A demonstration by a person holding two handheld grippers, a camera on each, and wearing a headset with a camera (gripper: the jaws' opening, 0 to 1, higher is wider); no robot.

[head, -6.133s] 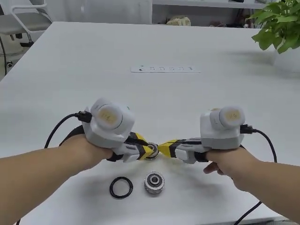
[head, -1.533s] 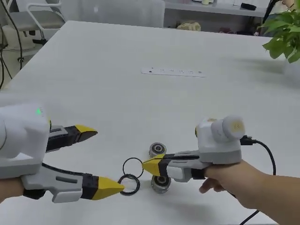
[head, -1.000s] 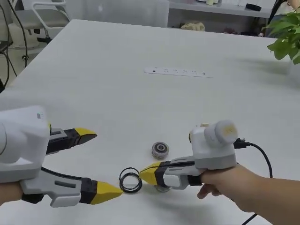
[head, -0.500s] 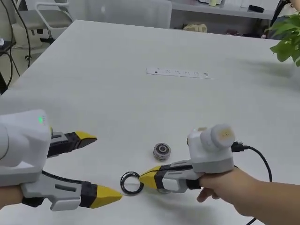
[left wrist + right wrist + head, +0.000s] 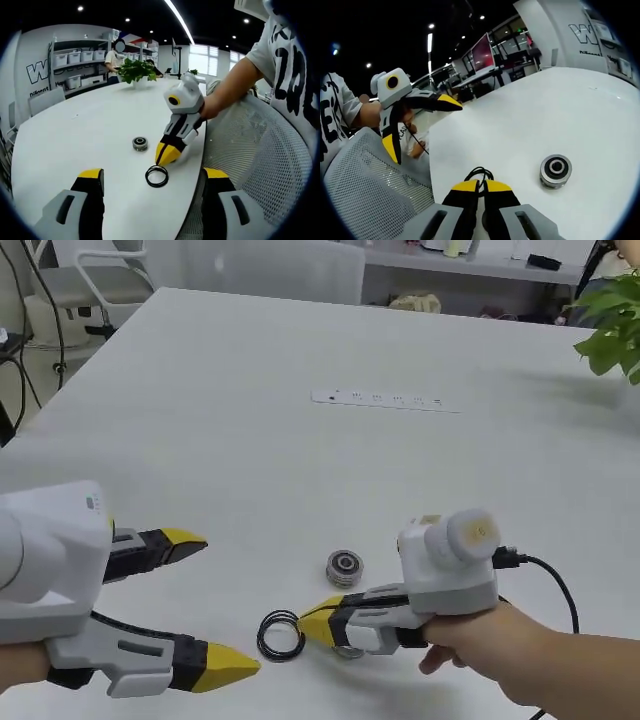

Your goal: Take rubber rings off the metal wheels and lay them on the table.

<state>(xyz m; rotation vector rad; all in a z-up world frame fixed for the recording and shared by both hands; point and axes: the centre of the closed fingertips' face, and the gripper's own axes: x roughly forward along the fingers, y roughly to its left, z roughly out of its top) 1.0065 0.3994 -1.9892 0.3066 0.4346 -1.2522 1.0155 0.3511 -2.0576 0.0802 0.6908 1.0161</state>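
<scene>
The white table (image 5: 250,390) stretches away from the person, with a potted plant (image 5: 612,325) at its far right edge and a flat white power strip (image 5: 385,398) lying near the middle. At the near left, the left gripper (image 5: 210,602) is held above the table edge with its yellow-tipped jaws spread wide apart and nothing between them; in the left gripper view (image 5: 153,175) the same two jaws stand far apart at the bottom. The right gripper (image 5: 315,618) lies low over the table, held in a hand, with its jaws pressed together; the right gripper view (image 5: 480,186) shows the yellow tips side by side, and whether anything is pinched between them cannot be told. A metal wheel (image 5: 344,566) rests flat on the table just beyond the right gripper, apart from it. The rubber rings (image 5: 280,633), two thin black loops overlapping each other, lie flat on the table right at the tips of the right gripper, close to the near edge, and between the two grippers.
</scene>
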